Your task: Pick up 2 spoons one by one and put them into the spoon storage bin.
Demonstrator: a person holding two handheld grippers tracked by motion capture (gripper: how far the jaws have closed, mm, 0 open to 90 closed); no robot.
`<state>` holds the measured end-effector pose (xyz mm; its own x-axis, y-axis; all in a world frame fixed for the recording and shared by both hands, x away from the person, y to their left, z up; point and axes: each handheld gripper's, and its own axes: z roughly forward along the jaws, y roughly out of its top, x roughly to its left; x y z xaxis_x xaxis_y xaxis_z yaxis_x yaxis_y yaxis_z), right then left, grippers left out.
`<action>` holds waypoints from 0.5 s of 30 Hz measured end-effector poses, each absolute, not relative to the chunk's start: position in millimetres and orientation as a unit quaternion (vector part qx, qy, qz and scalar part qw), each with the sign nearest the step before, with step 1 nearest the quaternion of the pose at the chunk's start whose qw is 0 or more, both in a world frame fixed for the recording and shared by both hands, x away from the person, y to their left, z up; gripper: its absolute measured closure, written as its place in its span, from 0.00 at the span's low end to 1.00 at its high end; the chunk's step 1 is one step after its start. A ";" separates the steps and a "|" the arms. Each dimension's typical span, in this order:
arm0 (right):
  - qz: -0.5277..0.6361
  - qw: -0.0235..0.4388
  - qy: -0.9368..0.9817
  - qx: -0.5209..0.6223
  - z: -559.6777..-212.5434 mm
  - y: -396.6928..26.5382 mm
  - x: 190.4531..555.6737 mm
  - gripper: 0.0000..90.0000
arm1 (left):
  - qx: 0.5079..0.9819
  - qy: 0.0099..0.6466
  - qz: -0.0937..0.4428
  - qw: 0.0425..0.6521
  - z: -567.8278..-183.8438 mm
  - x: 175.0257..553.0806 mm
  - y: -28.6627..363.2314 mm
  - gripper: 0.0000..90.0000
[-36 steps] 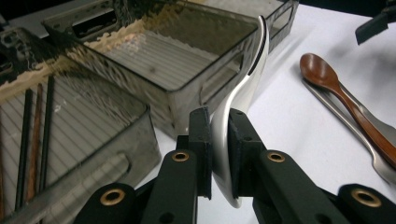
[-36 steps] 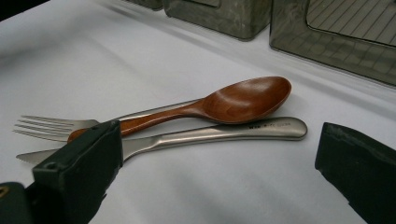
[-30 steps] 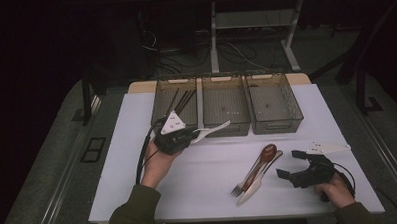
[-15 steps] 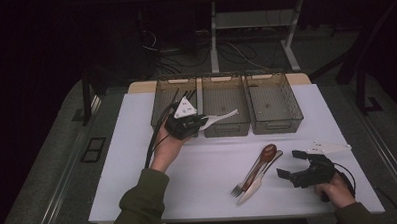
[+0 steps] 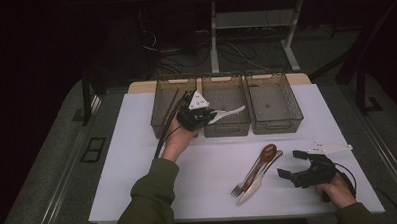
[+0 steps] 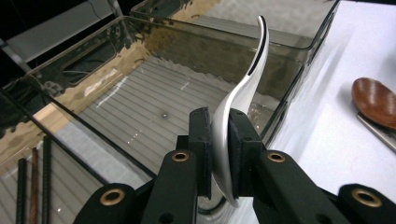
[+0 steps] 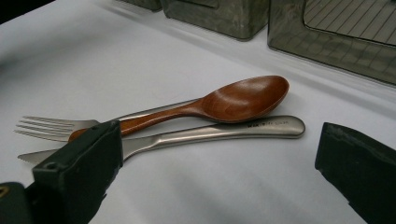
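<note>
Clearly the left gripper (image 6: pixel 219 149) is clamped on a white spoon (image 6: pixel 243 88), its pads pressing the two faces of the spoon's lower part while the rest arches up and away. In the high view that spoon (image 5: pixel 226 112) hangs over the middle bin (image 5: pixel 226 130), just above its near-left part, not yet set down.

As a judgement, the spoon looks like thin plastic: light, fairly stiff but springy, with a glossy skin that could slide between the pads. Holding it low down, flat faces against the pads, seems the sound grip; a pinch on its narrow edges would likely let it twist.

Counted, relative to the middle bin: three clear bins in one row, with the left bin (image 5: pixel 172 105) just beside it holding some dark sticks, too blurred together to count, and the right bin (image 5: pixel 276 124) on its other side. Near the middle bin, toward the person, lie three pieces of cutlery touching one another: one wooden spoon (image 7: pixel 219 105), one fork (image 7: pixel 51 127) and one knife (image 7: pixel 224 133).

Farther from the middle bin, beside that cutlery, the right gripper (image 5: pixel 294 164) rests on the table (image 5: pixel 138 159) with its jaws spread wide and nothing between them.
</note>
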<state>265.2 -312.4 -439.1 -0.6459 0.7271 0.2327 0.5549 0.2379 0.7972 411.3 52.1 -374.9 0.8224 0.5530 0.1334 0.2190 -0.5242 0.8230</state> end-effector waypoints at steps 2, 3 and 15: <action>0.461 0.093 0.781 0.410 -439.1 -312.4 265.2 0.01 | 0.852 0.228 0.192 0.430 -376.9 414.5 49.6 0.89; 0.461 0.093 0.781 0.410 -439.1 -312.4 265.2 0.01 | 0.855 0.227 0.193 0.424 -377.2 416.2 49.0 0.89; 0.462 0.093 0.781 0.411 -438.8 -313.2 265.1 0.01 | 0.862 0.243 0.182 0.406 -387.2 432.6 42.8 0.89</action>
